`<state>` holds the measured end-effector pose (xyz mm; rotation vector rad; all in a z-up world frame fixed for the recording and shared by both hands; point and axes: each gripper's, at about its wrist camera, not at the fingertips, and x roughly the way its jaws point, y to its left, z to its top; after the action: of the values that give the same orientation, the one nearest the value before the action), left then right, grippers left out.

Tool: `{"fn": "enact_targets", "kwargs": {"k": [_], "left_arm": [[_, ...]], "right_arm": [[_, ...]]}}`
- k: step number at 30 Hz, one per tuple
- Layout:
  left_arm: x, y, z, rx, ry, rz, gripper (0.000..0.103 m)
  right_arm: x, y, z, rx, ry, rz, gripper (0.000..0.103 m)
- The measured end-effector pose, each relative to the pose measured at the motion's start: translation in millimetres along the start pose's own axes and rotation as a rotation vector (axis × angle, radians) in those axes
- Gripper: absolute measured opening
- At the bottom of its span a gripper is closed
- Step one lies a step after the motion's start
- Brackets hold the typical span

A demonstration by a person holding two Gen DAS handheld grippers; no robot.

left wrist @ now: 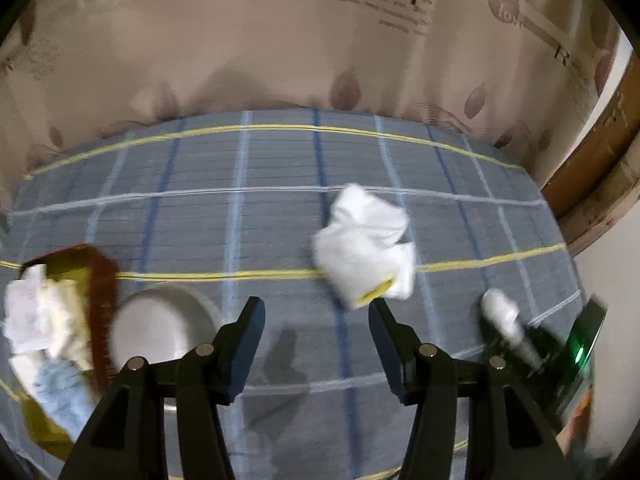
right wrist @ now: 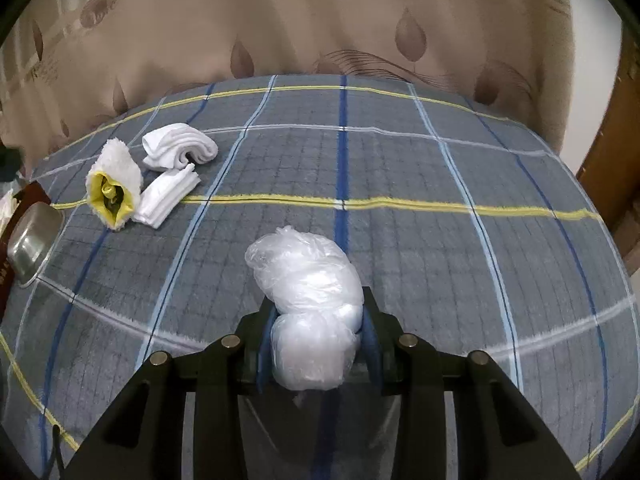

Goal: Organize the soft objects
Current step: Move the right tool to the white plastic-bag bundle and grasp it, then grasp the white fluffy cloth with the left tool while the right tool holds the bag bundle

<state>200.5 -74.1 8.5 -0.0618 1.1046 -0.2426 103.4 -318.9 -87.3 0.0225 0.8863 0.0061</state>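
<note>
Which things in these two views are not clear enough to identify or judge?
- Left wrist view: cloths in the box are motion-blurred and cut by the edge.
- Left wrist view: bowl partly behind the left gripper.
- Right wrist view: contents of the plastic bundle in the right gripper, veiled by film.

Two close, downward-tilted wrist views, sharing the plaid bedspread point(left wrist: 280, 220) and curtain point(right wrist: 320, 20).

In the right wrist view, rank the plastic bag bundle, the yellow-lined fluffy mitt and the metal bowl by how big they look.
1. plastic bag bundle, largest, but closest to the camera, so that may exaggerate it.
2. and 3. yellow-lined fluffy mitt and metal bowl look alike; the bowl is cut by the frame edge, so no ranking.
</note>
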Motion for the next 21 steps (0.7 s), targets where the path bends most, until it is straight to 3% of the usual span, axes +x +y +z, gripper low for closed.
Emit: {"fn": "enact_targets", "kwargs": {"k": [7, 11, 16, 21], "left_arm": [[47, -17, 30, -0.108, 0.072, -0.053, 0.055], [66, -14, 38, -0.195, 0.076, 0.002, 0.055], [89, -14, 35, -0.182, 0.103, 0.046, 0.055], [103, -8, 20, -0.188, 0.132, 0.026, 0.055]], "right_arm": [[0, -3, -2, 0.013, -0.004, -0.012, 0.035], [0, -3, -2, 0.013, -0.004, -0.012, 0.036], [0, -3, -3, 0.015, -0.004, -0.006, 0.037], [-1, -4, -3, 0.020, -0.004, 0.000, 0.037]]}}
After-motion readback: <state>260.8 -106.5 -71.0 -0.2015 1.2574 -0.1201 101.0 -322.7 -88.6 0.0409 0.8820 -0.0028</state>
